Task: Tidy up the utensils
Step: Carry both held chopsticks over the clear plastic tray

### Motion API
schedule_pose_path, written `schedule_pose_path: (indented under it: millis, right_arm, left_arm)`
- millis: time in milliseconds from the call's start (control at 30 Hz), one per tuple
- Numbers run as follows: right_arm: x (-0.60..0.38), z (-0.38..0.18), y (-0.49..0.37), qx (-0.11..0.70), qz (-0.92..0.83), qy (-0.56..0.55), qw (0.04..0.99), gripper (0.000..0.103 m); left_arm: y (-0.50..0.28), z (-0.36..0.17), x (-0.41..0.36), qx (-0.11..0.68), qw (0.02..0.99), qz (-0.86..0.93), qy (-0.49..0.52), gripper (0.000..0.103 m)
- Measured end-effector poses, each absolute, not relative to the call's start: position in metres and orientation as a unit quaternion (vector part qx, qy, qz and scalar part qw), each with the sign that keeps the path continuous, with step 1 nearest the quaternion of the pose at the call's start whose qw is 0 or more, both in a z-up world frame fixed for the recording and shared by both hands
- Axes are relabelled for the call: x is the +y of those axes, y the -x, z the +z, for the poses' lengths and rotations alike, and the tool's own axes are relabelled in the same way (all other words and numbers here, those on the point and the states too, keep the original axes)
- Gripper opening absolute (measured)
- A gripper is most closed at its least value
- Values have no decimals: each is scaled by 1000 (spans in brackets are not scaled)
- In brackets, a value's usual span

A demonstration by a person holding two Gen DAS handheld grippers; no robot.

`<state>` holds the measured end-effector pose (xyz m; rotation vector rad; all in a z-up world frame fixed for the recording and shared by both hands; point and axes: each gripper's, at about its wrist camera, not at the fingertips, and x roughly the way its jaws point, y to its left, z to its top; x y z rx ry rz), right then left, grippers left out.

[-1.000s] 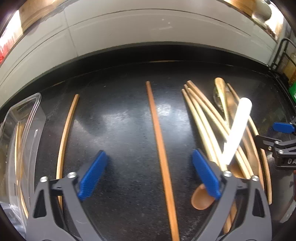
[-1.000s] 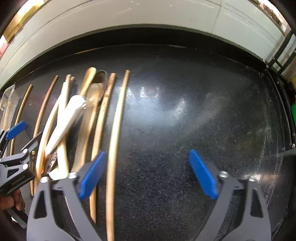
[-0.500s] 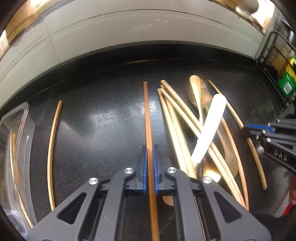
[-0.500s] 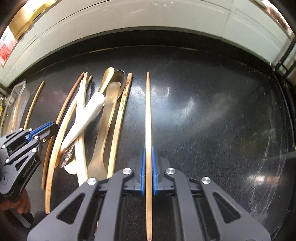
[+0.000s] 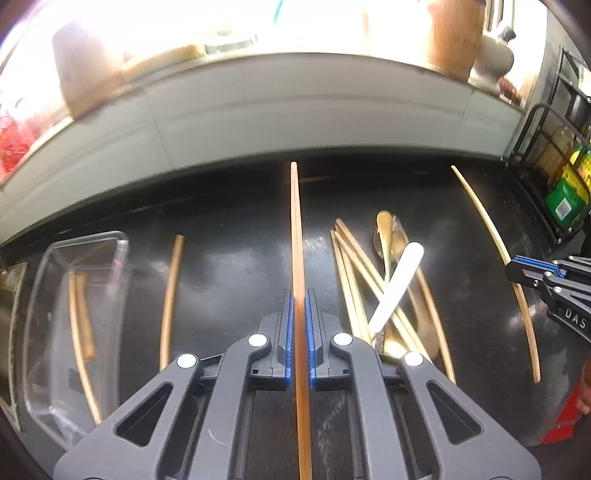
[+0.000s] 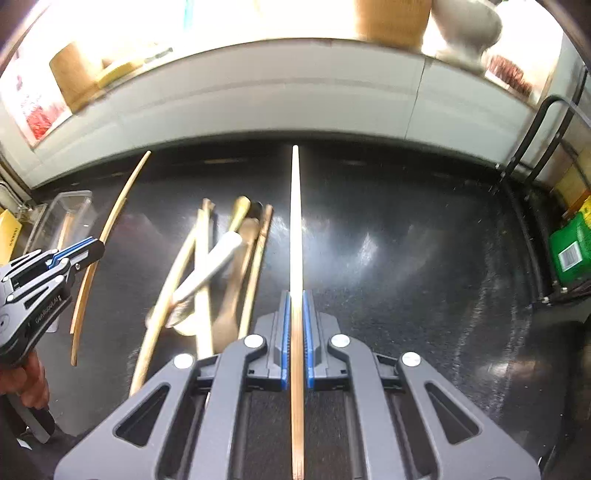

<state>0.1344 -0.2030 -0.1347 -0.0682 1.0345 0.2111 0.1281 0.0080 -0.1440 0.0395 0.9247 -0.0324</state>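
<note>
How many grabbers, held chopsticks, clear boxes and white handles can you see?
Grippers: 2, left gripper and right gripper
Held chopsticks: 2, brown chopstick and pale chopstick
Clear box: 1
White handle: 1
Total: 6

Setting: kitchen, probably domestic.
Work surface: black speckled stone countertop (image 6: 406,236), glossy, with light reflections.
Backing: pale tiled backsplash (image 5: 295,107) along the 12 o'clock edge.
Ledge above: overexposed; a wooden cylindrical container (image 6: 391,22) and a pale ceramic jar (image 6: 469,26) at 1 o'clock.
Rack: black wire rack (image 5: 554,147) at 2 o'clock, holding a green box (image 5: 565,201).
Tableware: loose pile of chopsticks and spoons (image 5: 384,288) on the counter; clear plastic tray (image 5: 40,373) at 9 o'clock.
</note>
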Motion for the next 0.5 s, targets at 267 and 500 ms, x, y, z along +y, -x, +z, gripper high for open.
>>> schedule_pose_path:
  millis: [267,500]
  right_arm:
    - [-206,-79,-87,451,123,29,883,7]
    - [-200,-56,-47,428,135,37,893,7]
  left_arm:
    - [-68,-89,2,428,903,16,-3,5]
    - [-29,-62,7,418,908,31,5,5]
